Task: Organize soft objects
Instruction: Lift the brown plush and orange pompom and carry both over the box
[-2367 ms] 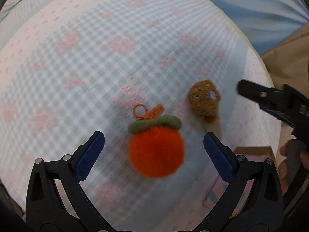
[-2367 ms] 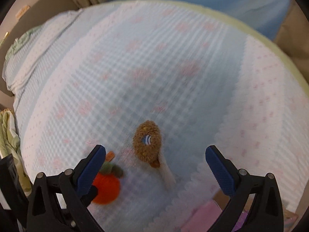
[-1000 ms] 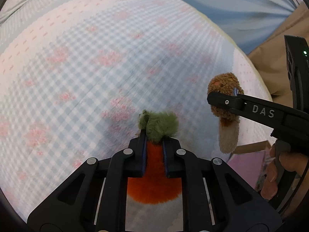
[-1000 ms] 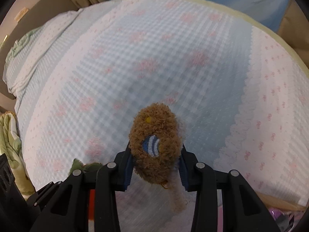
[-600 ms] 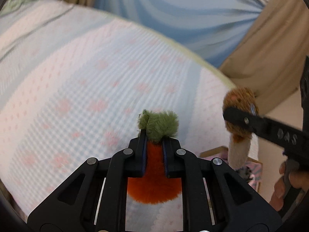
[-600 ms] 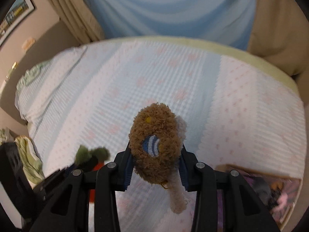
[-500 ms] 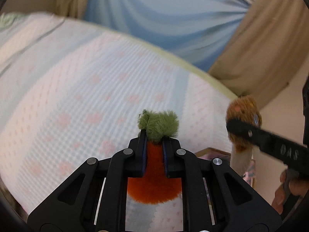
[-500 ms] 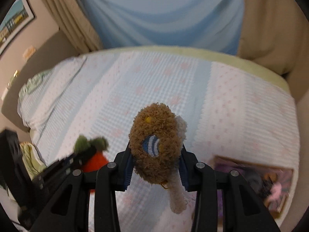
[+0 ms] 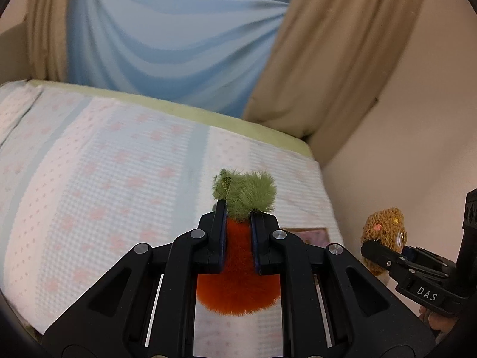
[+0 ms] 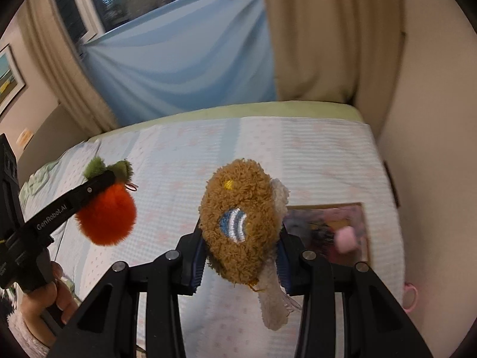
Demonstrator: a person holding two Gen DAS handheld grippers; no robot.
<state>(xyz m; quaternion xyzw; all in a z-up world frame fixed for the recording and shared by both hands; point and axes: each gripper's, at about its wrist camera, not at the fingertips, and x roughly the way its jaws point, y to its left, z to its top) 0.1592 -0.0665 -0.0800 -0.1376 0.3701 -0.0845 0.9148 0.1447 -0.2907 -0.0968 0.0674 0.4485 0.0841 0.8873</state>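
Two soft toys, one in each gripper, both lifted above a bed (image 10: 313, 161). The left gripper (image 9: 237, 238) has its fingers clenched on one fluffy orange plush fruit (image 9: 238, 286) with a green top. The right gripper (image 10: 240, 256) grasps one brown plush mushroom (image 10: 238, 226) with a cream stem. The bed has a blue-and-white checked cover with pink marks. One open box (image 10: 334, 226) of small items sits beside it. Behind hang one blue sheet (image 10: 184, 59) and beige curtains (image 10: 313, 35).
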